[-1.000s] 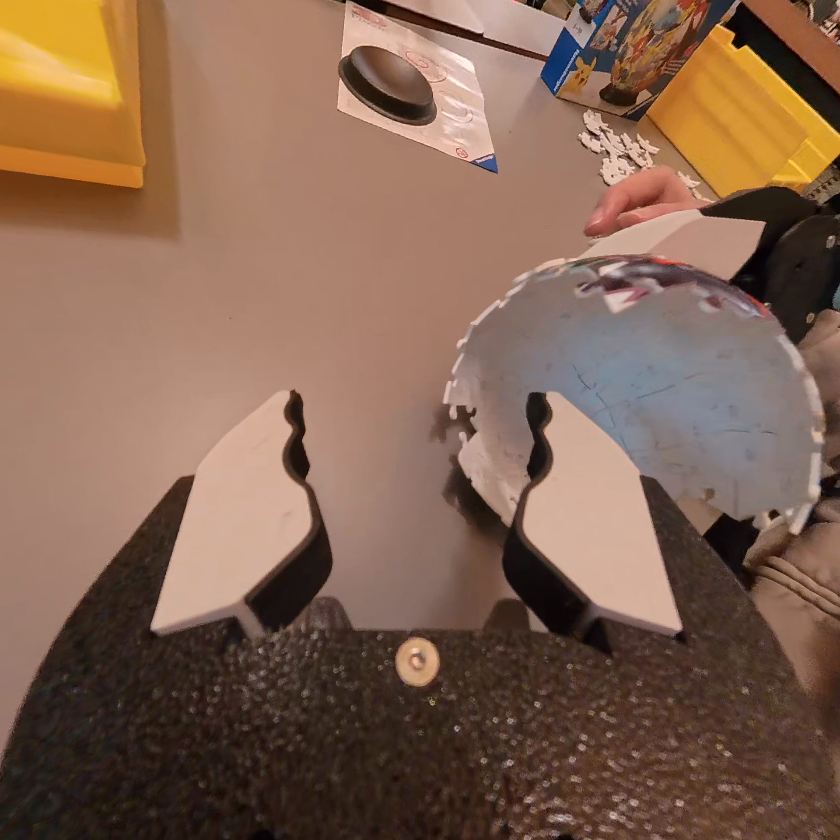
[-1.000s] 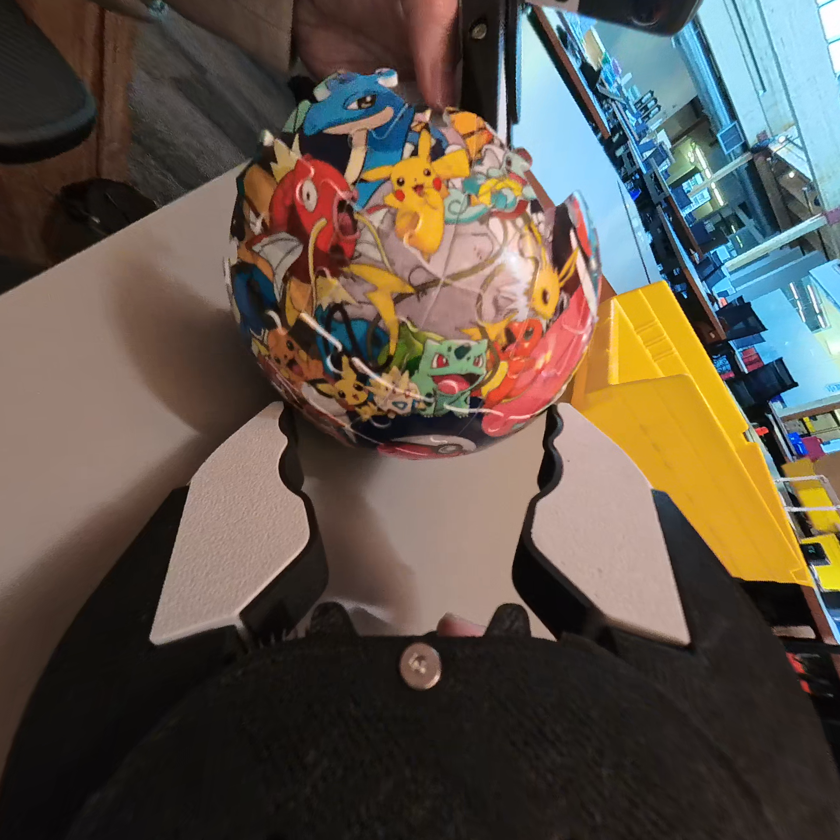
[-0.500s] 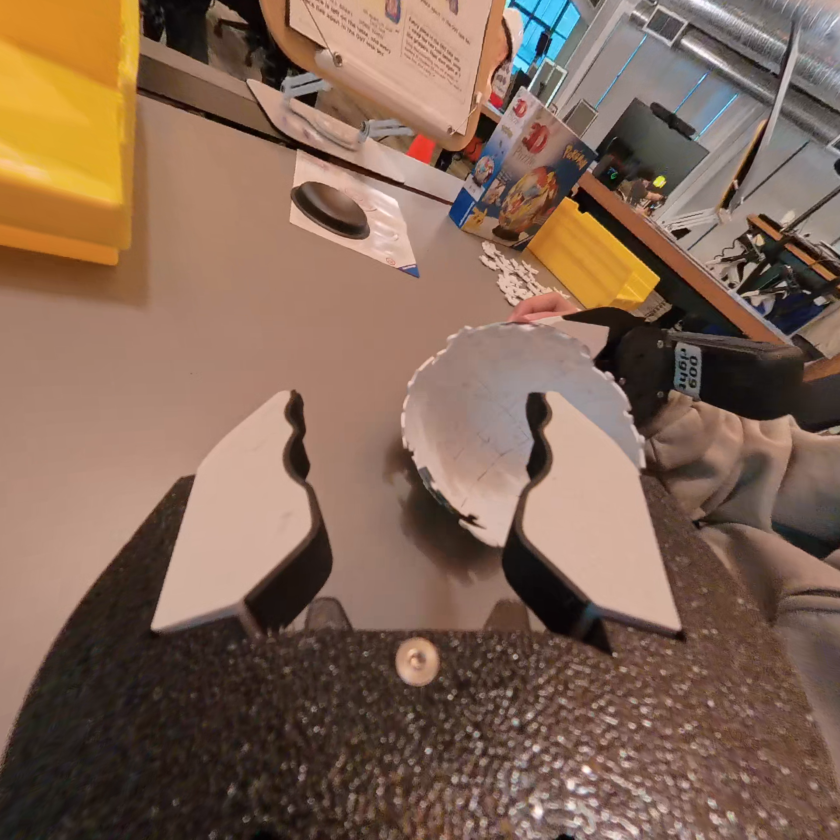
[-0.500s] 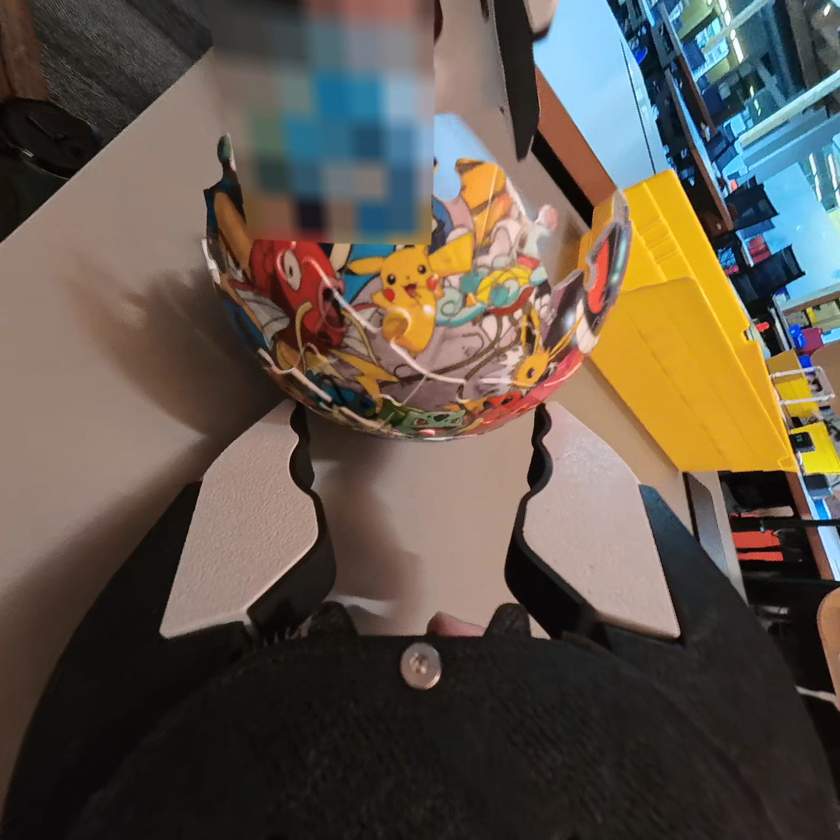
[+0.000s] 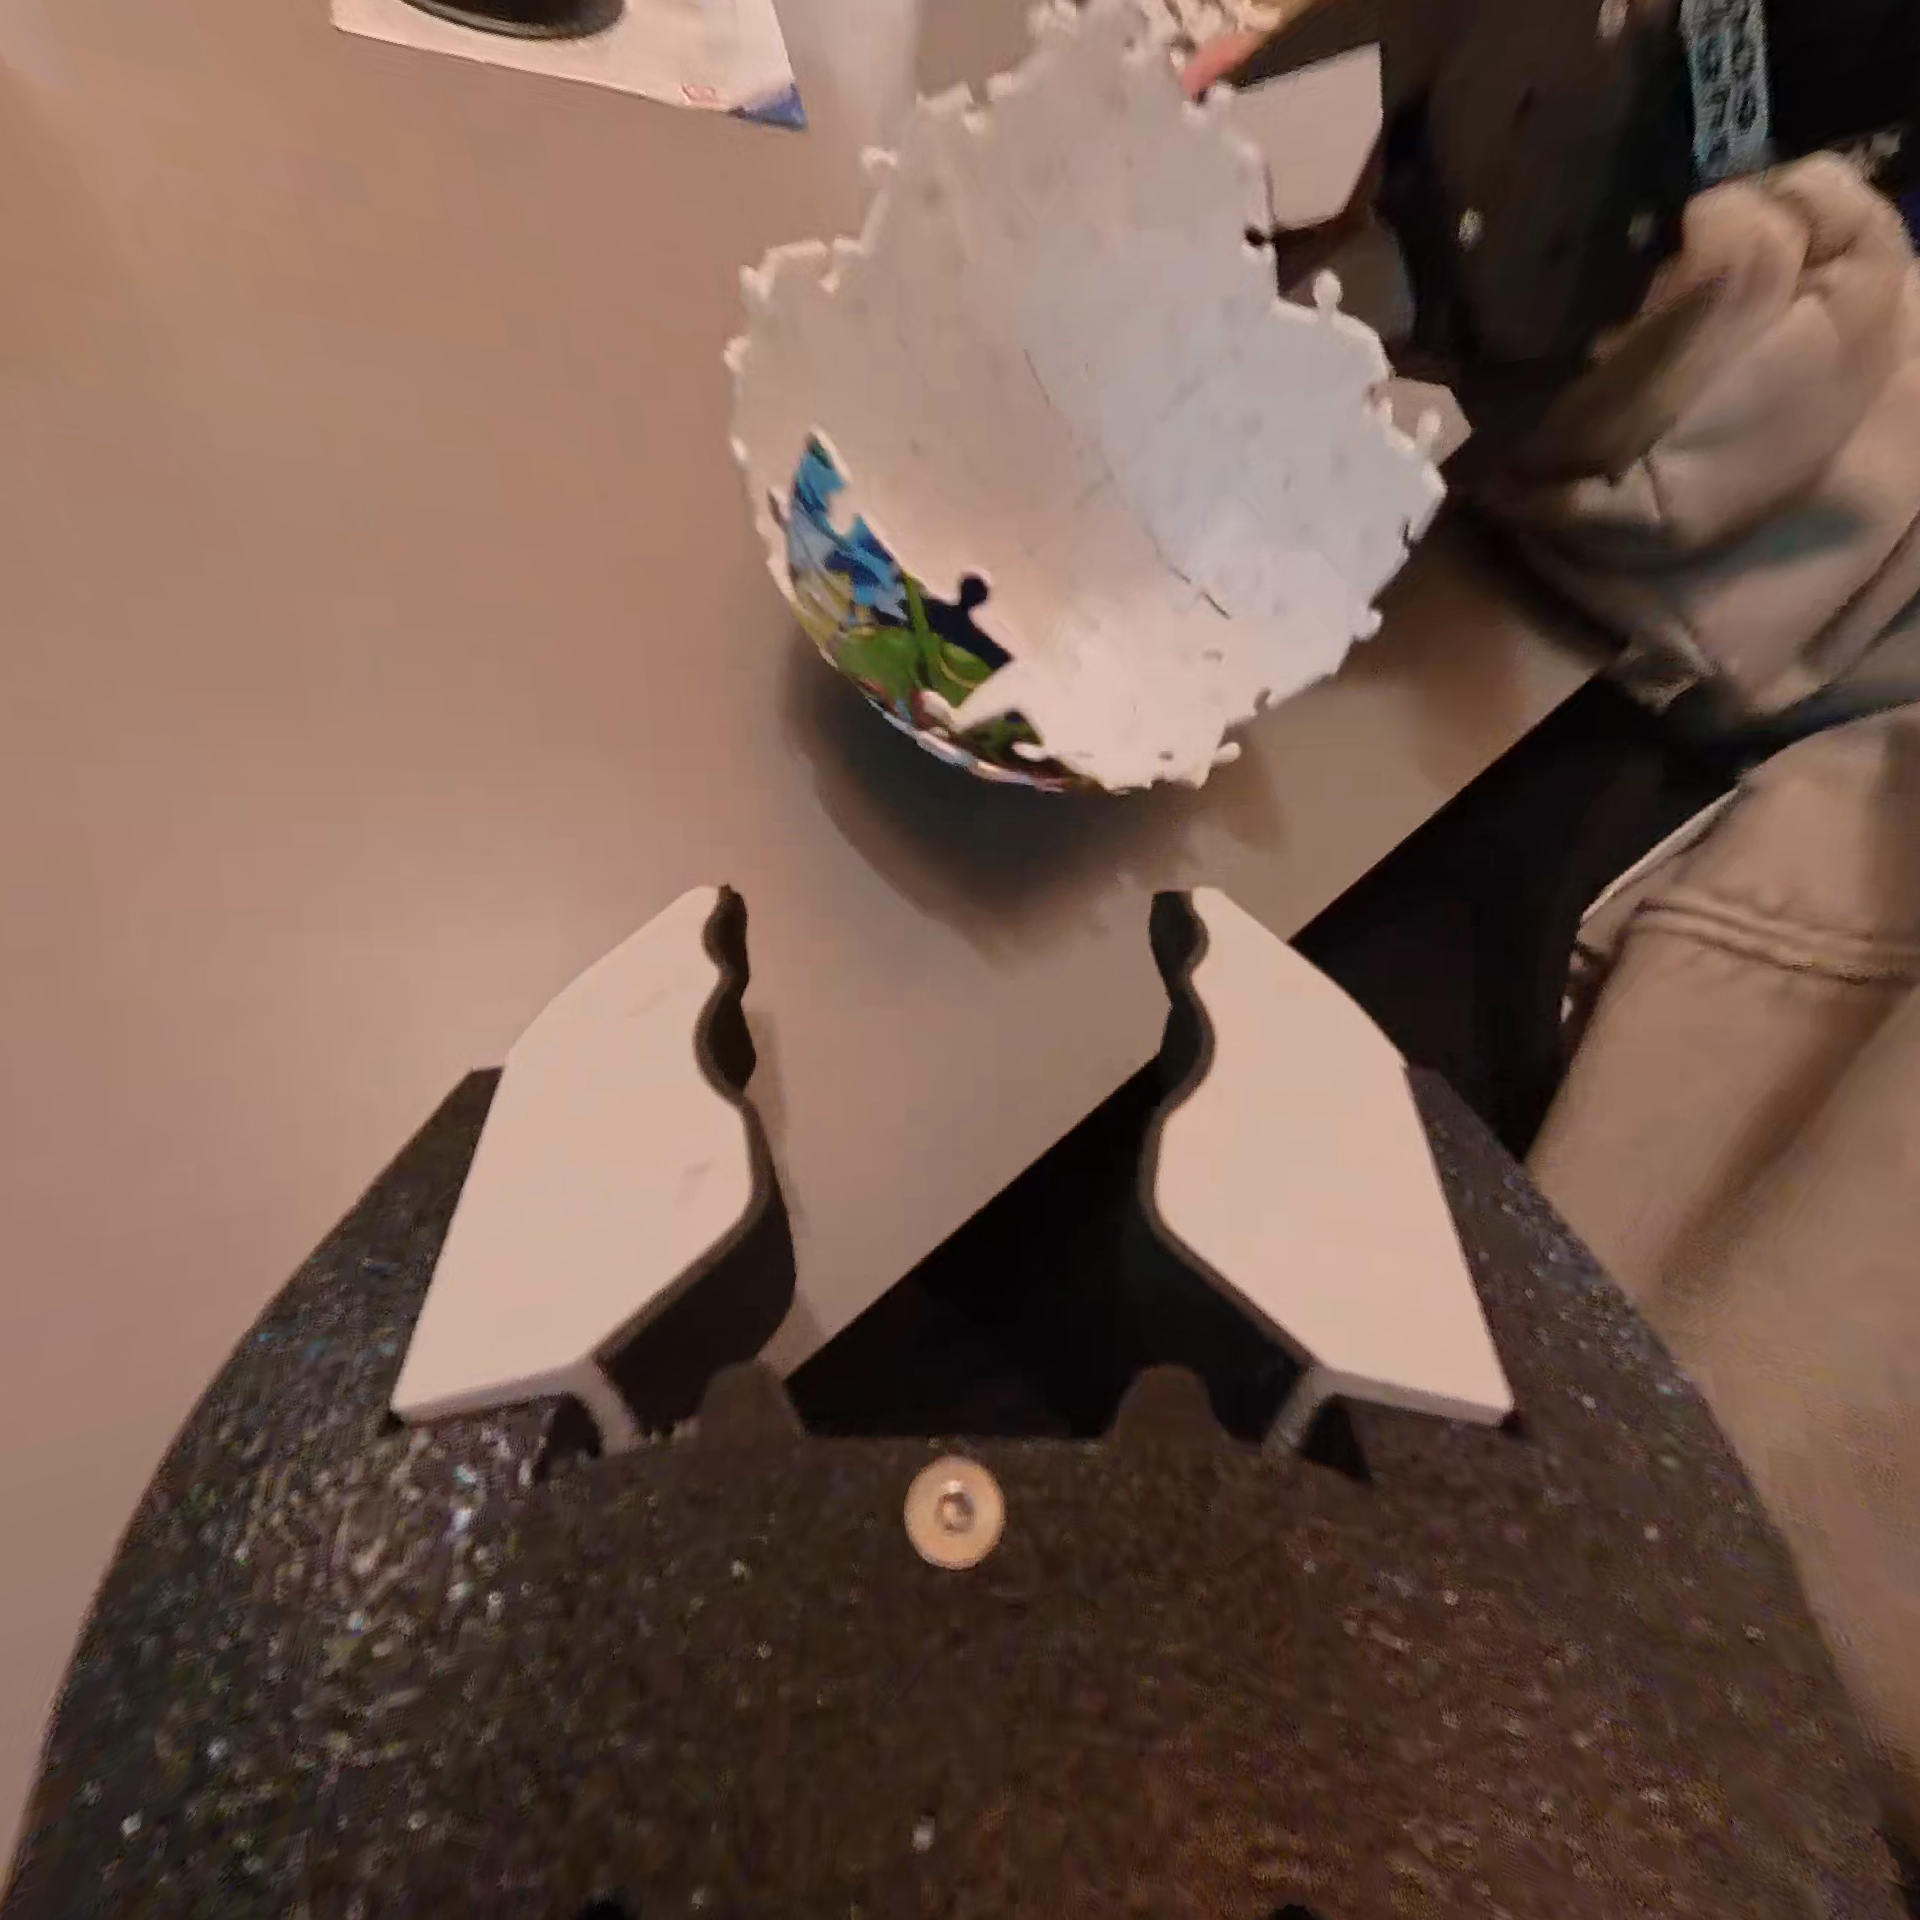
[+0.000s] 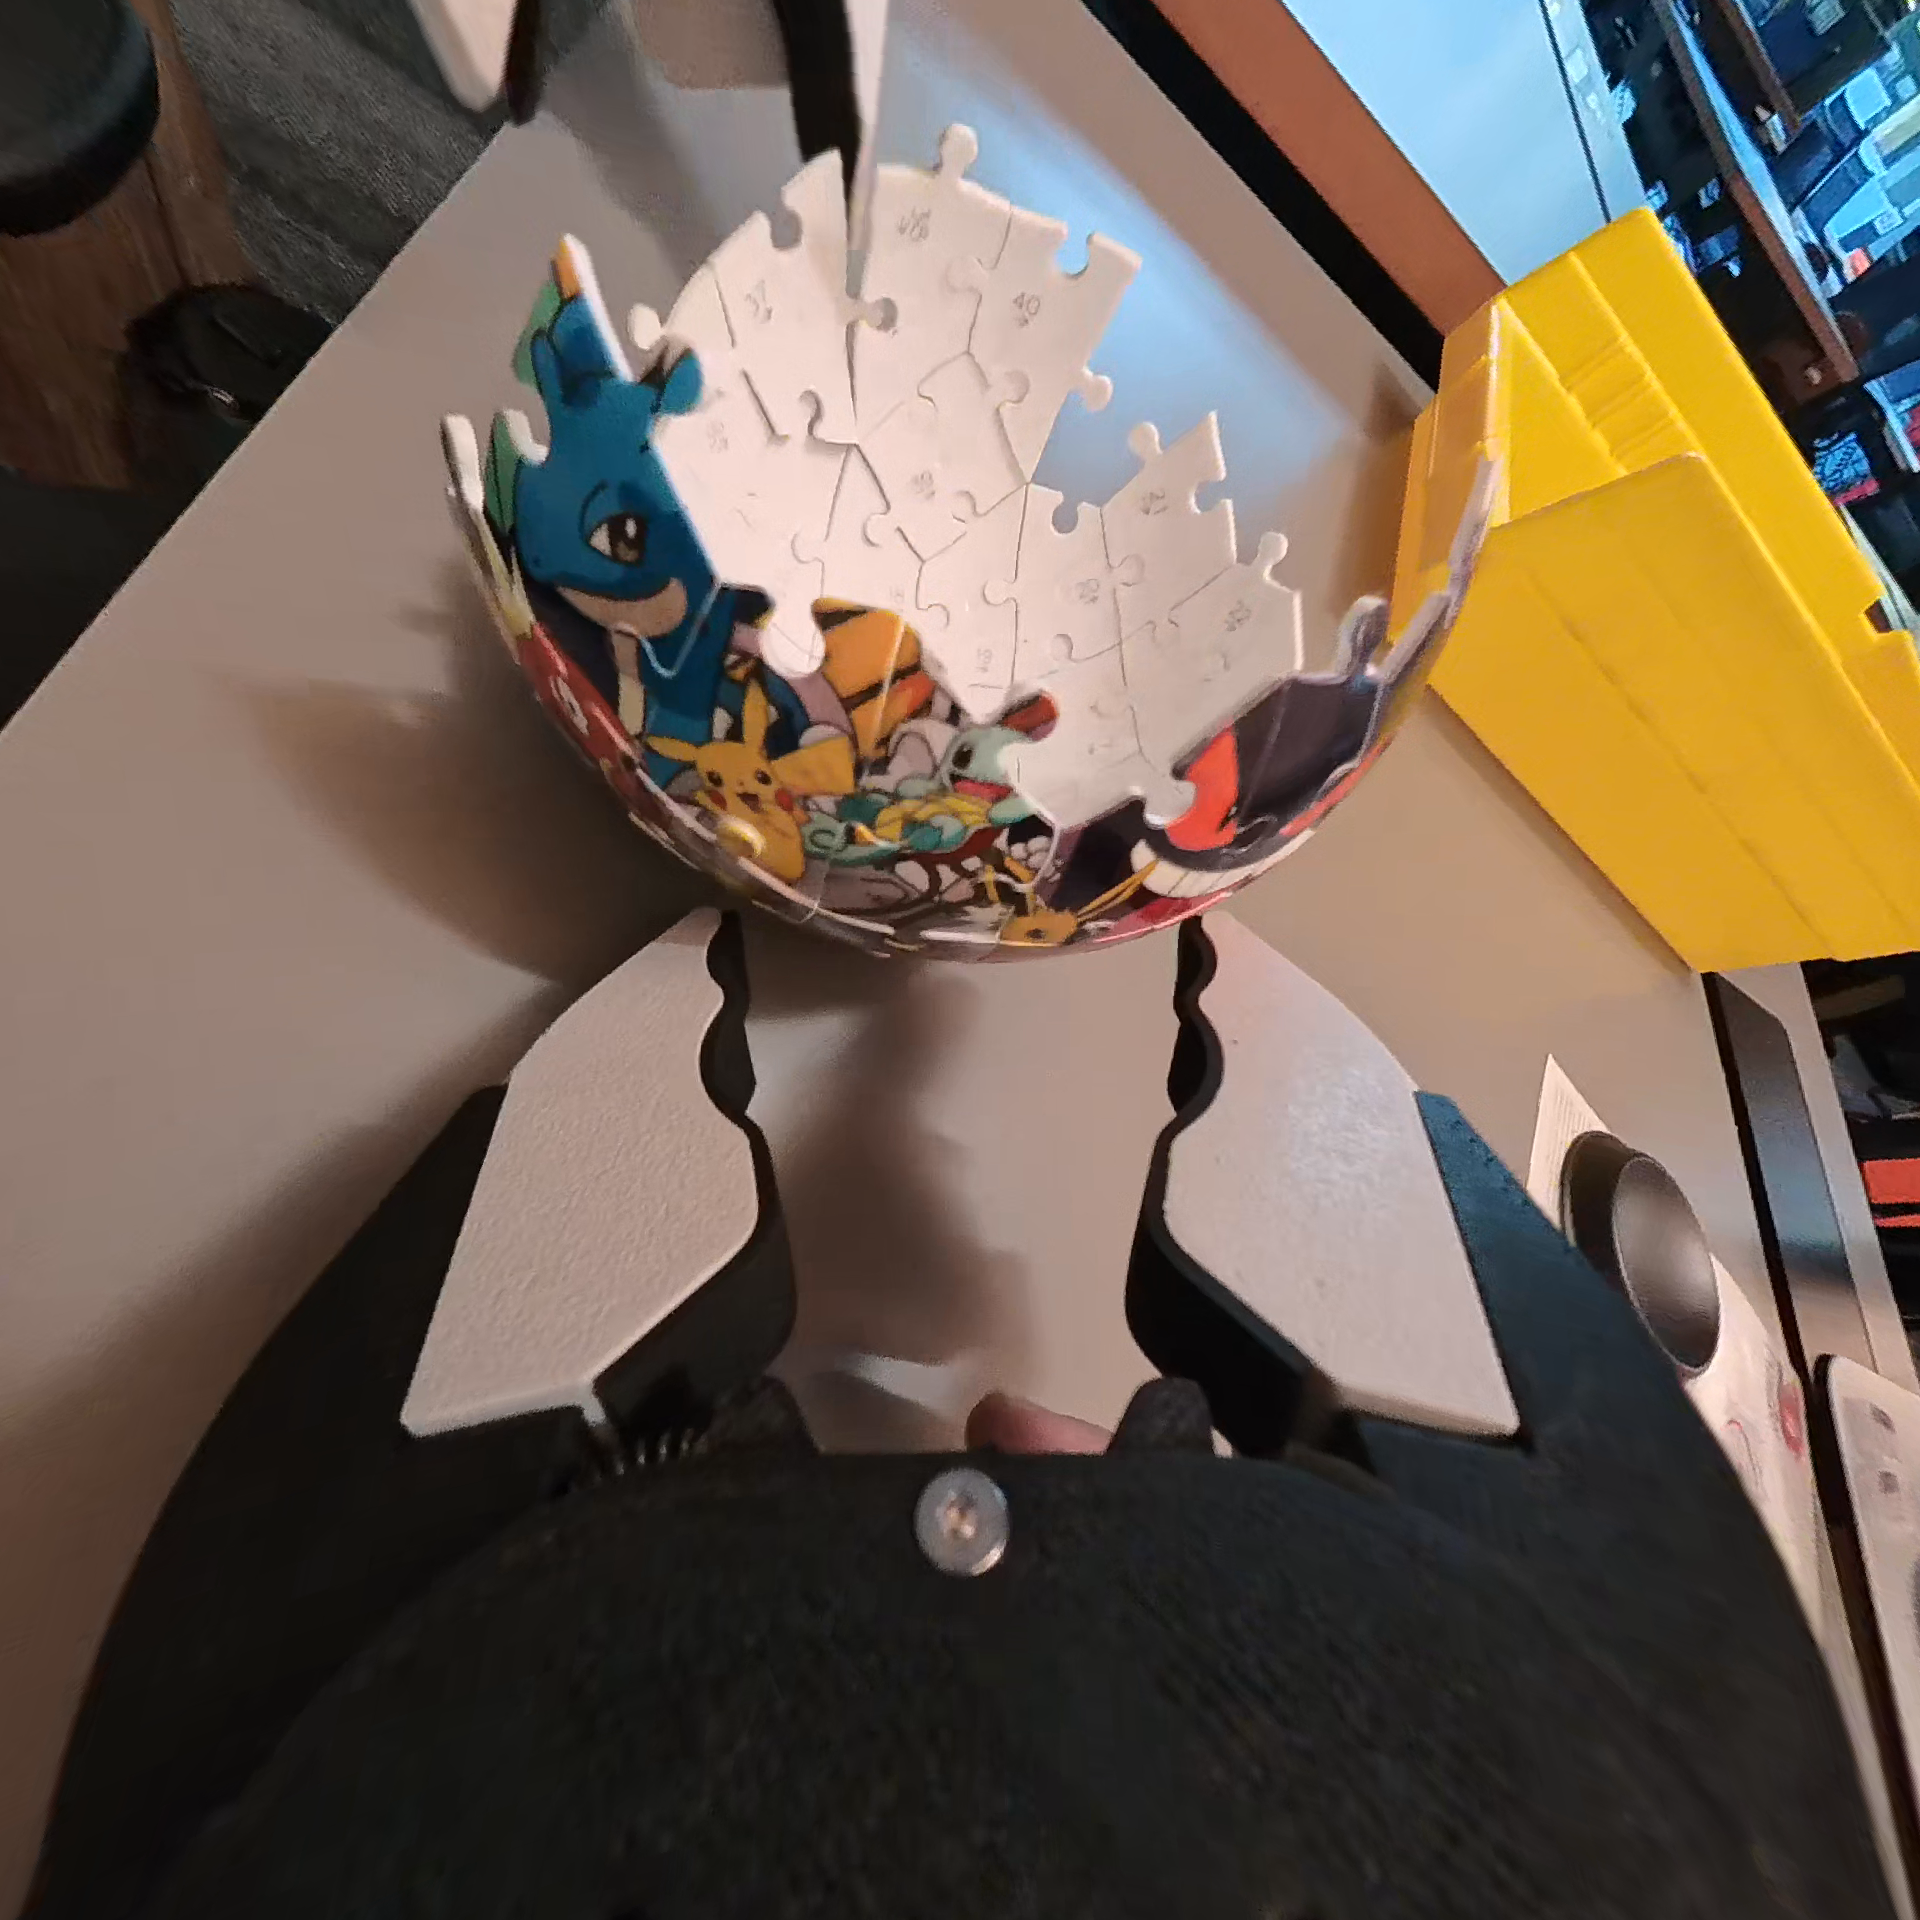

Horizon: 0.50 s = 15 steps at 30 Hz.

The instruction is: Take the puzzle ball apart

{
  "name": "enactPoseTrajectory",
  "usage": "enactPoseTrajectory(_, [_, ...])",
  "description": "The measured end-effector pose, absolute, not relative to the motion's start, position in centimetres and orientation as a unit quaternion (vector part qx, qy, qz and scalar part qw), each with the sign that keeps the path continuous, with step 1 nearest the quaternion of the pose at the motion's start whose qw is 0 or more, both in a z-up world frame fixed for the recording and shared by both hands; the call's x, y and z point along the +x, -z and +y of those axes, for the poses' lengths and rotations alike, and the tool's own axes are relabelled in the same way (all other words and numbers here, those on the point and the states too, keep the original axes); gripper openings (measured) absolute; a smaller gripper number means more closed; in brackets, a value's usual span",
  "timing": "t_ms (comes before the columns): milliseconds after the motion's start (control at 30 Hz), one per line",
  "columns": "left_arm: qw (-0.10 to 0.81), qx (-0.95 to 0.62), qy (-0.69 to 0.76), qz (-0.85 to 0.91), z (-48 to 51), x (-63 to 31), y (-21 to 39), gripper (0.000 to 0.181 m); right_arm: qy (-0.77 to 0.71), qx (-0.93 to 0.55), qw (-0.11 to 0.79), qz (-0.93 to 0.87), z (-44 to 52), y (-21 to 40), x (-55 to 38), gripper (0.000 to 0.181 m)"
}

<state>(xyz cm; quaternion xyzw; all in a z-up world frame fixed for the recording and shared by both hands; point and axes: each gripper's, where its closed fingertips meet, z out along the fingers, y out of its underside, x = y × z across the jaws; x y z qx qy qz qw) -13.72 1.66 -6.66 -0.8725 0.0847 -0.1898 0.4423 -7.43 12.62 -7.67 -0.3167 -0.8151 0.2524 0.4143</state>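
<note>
The puzzle ball is no longer whole: in the left wrist view what shows is an open, bowl-like shell of joined pieces, white inside and printed outside, sitting on the grey table near its front edge, with a jagged rim of tabs. The left gripper hangs short of it, fingers spread and nothing between them. Beyond the shell a sleeve and a dark gripper body close in from the right, and a white sheet lies at the far edge of the frame.

In the right wrist view the shell faces the camera with its hollow up, the right gripper spread wide and empty, its tips just beside the shell's lower curve; whether they touch it I cannot tell. A dark finger of the other gripper reaches the far rim from above. A yellow bin stands to the right, a black stand nearer.

The step in hand looks like peeling more pieces off the rim. To do it well, 1 gripper should steady the shell low down while the other pinches a single protruding tab and bends it outward, not pulling straight, so the rest does not collapse or skate off the edge.
</note>
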Motion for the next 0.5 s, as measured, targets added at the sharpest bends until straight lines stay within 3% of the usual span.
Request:
enactPoseTrajectory(100, [0.432, -0.874, 0.19, 0.118, 2.2, -12.2, 7.1, 0.066, -0.241, -0.323, 0.409, -0.819, 13.0, 7.9, -7.1, 0.078])
enactPoseTrajectory(500, [0.464, -0.841, 0.245, 0.135, 5.1, -9.7, 6.3, 0.069, -0.211, -0.351, 0.408, -0.816, 14.9, 8.0, -4.4, 0.071])
